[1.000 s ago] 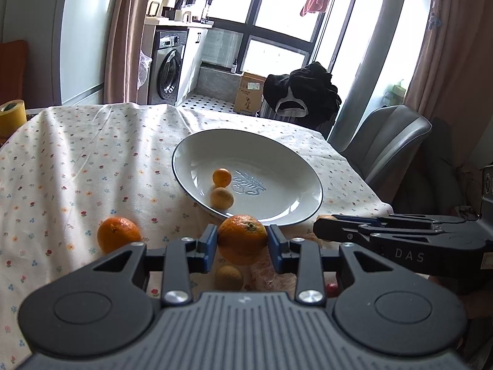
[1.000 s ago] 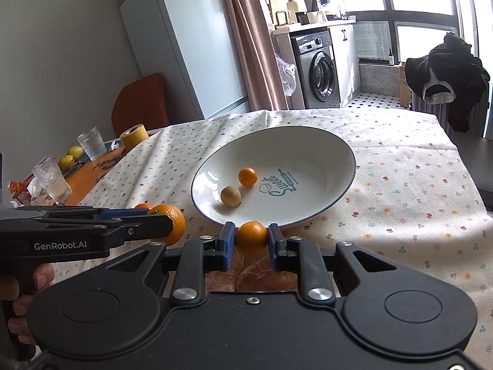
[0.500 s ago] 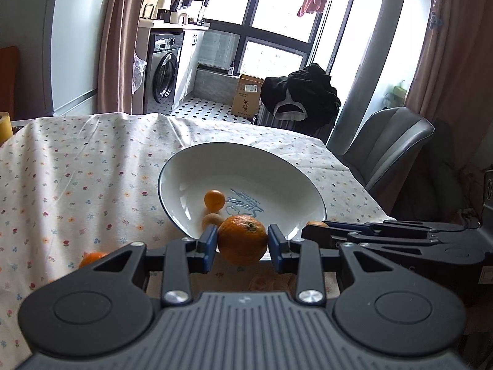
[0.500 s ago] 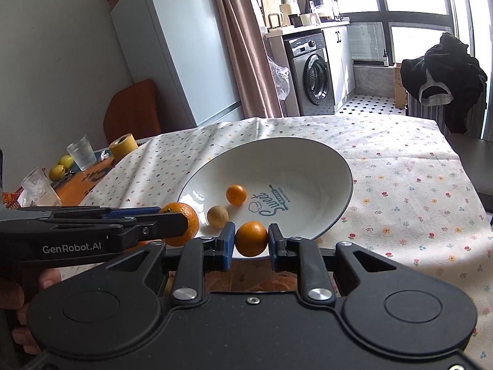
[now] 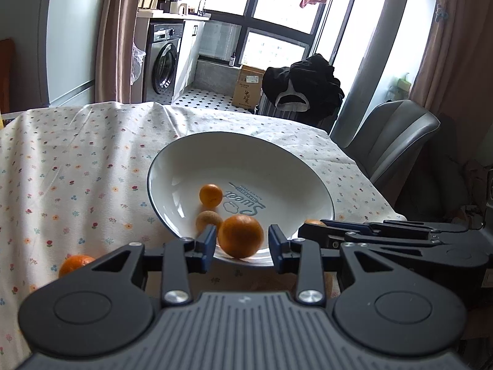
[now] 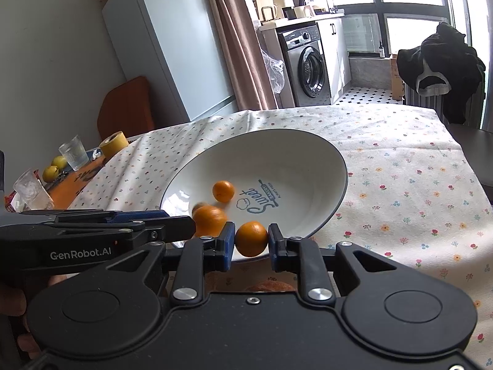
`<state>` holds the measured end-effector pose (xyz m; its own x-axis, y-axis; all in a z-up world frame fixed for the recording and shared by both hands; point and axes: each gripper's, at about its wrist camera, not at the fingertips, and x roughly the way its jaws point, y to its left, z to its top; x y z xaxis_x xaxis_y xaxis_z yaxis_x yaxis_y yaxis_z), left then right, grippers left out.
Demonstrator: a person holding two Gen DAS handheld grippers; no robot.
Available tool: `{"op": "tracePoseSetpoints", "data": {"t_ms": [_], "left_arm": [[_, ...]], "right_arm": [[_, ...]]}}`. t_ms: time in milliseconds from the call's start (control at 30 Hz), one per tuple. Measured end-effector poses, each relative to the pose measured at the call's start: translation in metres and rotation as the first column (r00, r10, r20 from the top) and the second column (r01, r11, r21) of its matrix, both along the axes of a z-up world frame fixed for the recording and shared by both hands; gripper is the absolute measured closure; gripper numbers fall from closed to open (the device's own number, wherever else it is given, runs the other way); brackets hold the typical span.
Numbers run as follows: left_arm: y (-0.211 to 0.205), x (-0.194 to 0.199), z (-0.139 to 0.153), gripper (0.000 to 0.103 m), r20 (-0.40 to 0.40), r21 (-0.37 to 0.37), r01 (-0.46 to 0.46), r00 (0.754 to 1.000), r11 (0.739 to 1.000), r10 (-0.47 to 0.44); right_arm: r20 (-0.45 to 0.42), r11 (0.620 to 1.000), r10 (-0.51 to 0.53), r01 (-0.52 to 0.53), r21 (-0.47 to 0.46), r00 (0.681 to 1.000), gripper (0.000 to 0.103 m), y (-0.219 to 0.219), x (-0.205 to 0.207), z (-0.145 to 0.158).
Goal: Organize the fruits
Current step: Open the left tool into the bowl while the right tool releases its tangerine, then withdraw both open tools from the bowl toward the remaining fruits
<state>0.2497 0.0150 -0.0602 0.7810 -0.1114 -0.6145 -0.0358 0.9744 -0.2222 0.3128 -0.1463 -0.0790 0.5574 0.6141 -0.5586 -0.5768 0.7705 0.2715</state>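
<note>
Item: white plate (image 5: 320,185), blue-rimmed, blue lettering in its well, on a flower-print surface (image 5: 77,166). It lies at 12 o'clock from both tools, its near rim just under their tips. Contents: one plated orange (image 5: 211,195) at the well's 9 o'clock side, and one brown fruit (image 5: 207,219) close beside it toward 6 o'clock. Left tool (image 5: 242,243): jaws parted wider than the large orange (image 5: 241,236) between them, with a sliver of gap on either side. That fruit shows blurred in the right wrist view, so it is judged loose and dropping onto the plate's near rim at 6 o'clock, not gripped. Right tool (image 6: 251,240): jaws closed on the held orange (image 6: 251,239), both pads touching it, poised over the near rim at 6 o'clock, not yet over the well. Outstanding: one stray orange (image 5: 75,263) on the cloth at 8 o'clock from the left tool, well apart from the plate and nearer the left hand. Something orange also lies under the right tool's body, too hidden to identify. Governing relation: the well lies straight ahead at 12 o'clock of the held orange. The fruit is round, so no long axis needs aligning. The judged next move is a short advance, then release. Risk: fruit rolling off the sloped rim or knocking those already plated.
</note>
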Motion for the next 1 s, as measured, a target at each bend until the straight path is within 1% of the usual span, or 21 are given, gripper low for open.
{"op": "tracePoseSetpoints", "data": {"t_ms": [133,167,233,267,467,633,767,867,933,1000], "left_arm": [[0.003,-0.003,0.001,0.066,-0.001,-0.004,-0.006,1.0,1.0,0.006],[0.004,-0.005,0.001,0.066,0.0,-0.007,-0.008,1.0,1.0,0.008],[0.006,-0.008,0.003,0.066,0.002,-0.012,-0.011,1.0,1.0,0.011],[0.006,-0.01,0.004,0.065,0.005,-0.01,-0.013,1.0,1.0,0.013],[0.013,-0.023,0.01,0.064,0.011,-0.009,-0.035,0.999,0.999,0.035],[0.018,-0.033,0.012,0.05,0.016,-0.009,-0.057,0.998,0.998,0.057],[0.021,-0.041,0.014,0.043,0.022,-0.006,-0.071,0.997,0.997,0.071],[0.022,-0.047,0.016,0.035,0.03,-0.003,-0.079,0.996,0.997,0.079],[0.023,-0.052,0.018,0.026,0.036,-0.001,-0.084,0.996,0.996,0.084],[0.024,-0.056,0.02,0.023,0.042,0.002,-0.092,0.995,0.996,0.092]], "right_arm": [[-0.002,1.0,-0.003,0.003,0.001,1.0,0.081,0.001,-0.001,-0.001],[-0.003,1.0,-0.004,0.004,0.003,1.0,0.081,0.001,-0.001,0.0],[0.003,1.0,-0.009,0.009,0.012,1.0,0.075,0.001,-0.002,0.002],[0.01,1.0,-0.014,0.013,0.014,1.0,0.074,0.0,-0.003,0.003],[0.016,1.0,-0.016,0.016,0.016,1.0,0.073,-0.002,-0.009,0.008],[0.019,1.0,-0.019,0.018,0.016,1.0,0.066,-0.004,-0.016,0.01],[0.019,1.0,-0.016,0.016,0.016,1.0,0.062,-0.004,-0.022,0.011],[0.023,1.0,-0.012,0.011,0.014,1.0,0.058,-0.004,-0.028,0.012],[0.026,1.0,-0.01,0.01,0.014,1.0,0.057,-0.005,-0.031,0.013],[0.027,1.0,-0.01,0.009,0.017,1.0,0.055,-0.006,-0.034,0.014]]}}
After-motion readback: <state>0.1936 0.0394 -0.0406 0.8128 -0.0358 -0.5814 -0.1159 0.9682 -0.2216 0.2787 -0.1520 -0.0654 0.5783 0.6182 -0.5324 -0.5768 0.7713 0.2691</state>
